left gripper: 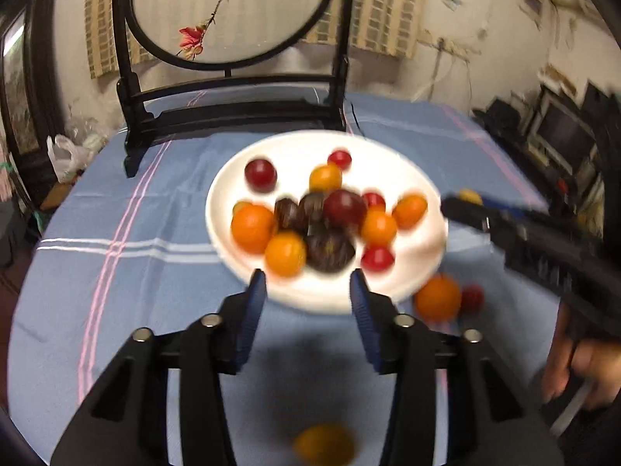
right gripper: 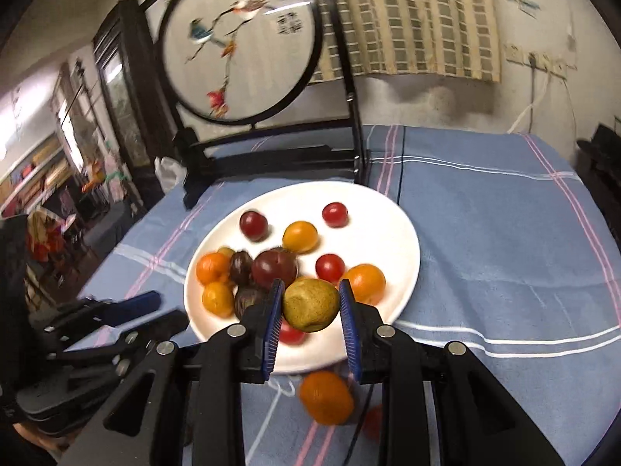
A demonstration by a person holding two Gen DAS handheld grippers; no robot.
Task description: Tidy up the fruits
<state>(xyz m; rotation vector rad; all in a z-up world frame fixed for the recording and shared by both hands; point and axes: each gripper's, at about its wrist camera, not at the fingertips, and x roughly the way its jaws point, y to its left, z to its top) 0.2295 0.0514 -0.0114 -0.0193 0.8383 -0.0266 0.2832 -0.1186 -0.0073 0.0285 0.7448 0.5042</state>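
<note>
A white plate [left gripper: 240, 194] [right gripper: 388, 213] on the blue checked cloth holds several oranges, red tomatoes and dark plums. My left gripper [left gripper: 308, 291] is open and empty, just short of the plate's near rim. My right gripper [right gripper: 310, 305] is shut on a yellow-green fruit [right gripper: 309, 305] and holds it over the plate's near edge; it shows at the right in the left wrist view [left gripper: 465, 206]. On the cloth lie an orange [left gripper: 437, 298] [right gripper: 326, 398], a red tomato [left gripper: 472, 298] [right gripper: 372, 421] and a yellow-orange fruit [left gripper: 324, 444].
A black wooden stand with a round embroidered screen [left gripper: 233, 11] [right gripper: 240, 42] stands on the table behind the plate. The table's edge drops off at the left [left gripper: 46, 209] and right. A white plastic bag [left gripper: 64, 155] lies beyond the left edge.
</note>
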